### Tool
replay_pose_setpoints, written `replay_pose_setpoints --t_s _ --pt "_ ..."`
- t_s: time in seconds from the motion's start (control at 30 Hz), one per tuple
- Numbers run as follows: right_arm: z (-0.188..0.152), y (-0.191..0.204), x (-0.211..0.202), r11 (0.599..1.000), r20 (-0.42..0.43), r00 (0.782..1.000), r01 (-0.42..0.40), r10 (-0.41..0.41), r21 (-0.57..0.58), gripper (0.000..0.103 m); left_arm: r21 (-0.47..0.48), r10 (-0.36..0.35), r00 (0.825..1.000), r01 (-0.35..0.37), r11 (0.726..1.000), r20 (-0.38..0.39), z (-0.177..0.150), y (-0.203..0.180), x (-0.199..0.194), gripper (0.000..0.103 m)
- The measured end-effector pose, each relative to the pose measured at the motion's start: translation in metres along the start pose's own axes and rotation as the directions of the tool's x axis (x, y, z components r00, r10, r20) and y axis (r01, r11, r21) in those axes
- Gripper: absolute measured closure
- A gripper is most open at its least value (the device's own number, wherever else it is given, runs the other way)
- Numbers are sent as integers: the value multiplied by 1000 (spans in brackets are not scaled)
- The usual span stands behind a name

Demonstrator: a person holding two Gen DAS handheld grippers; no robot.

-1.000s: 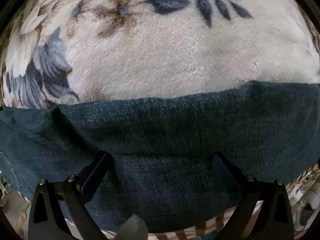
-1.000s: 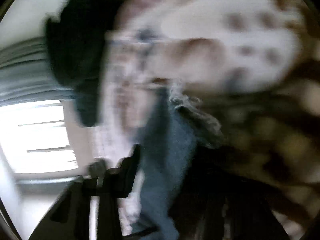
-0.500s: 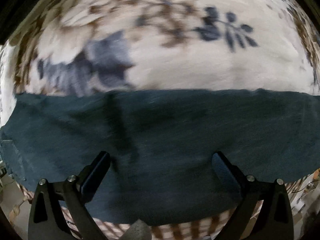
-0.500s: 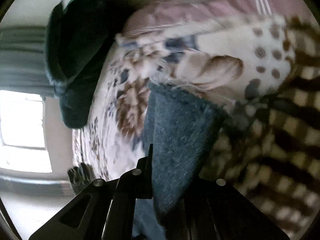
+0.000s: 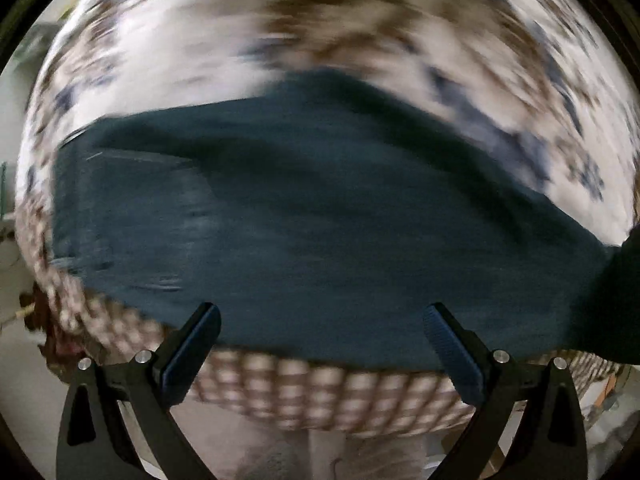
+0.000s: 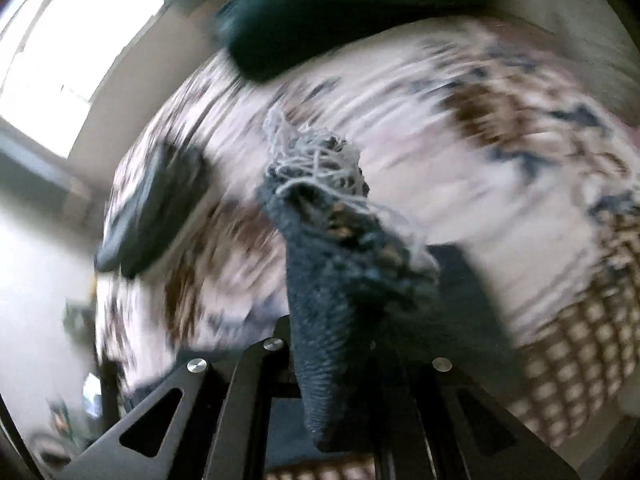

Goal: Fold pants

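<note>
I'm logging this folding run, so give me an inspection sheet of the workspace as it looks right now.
Surface: floral fleece blanket, checked cloth at its near edge.
Job's things: dark denim pants spread flat; frayed hem raised.
Clutter: dark bundle at the blanket's far side.
Grippers: left tongs open, empty, over the pants' near edge; right tongs shut on the pants leg.
Cables: nothing seen.
Surroundings: bright window; both views motion-blurred.
</note>
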State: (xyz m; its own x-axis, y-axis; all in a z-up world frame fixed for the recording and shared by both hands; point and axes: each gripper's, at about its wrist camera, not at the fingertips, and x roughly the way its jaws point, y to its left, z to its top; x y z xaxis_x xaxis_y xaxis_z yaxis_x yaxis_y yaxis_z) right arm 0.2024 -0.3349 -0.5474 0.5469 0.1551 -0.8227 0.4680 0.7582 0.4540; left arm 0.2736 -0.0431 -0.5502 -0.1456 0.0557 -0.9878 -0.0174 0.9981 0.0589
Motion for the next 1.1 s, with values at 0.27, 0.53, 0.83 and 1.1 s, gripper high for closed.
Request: replay_pose_setpoints --t_s 0.27,0.53,0.83,1.1 --pt "-130 110 123 974 -269 962 -20 -42 -224 91 -109 73 996 -69 992 40 -5 110 2 0" --pt "-124 111 122 982 -436 899 -111 33 -154 31 -141 -108 992 117 983 66 10 124 -1 0" --pt "-96 59 56 998 -440 897 -56 31 -43 31 -92 -409 911 404 910 -45 13 32 20 0" --pt "-88 -3 55 994 -418 906 94 -66 47 31 87 -233 972 231 969 25 10 -19 36 76"
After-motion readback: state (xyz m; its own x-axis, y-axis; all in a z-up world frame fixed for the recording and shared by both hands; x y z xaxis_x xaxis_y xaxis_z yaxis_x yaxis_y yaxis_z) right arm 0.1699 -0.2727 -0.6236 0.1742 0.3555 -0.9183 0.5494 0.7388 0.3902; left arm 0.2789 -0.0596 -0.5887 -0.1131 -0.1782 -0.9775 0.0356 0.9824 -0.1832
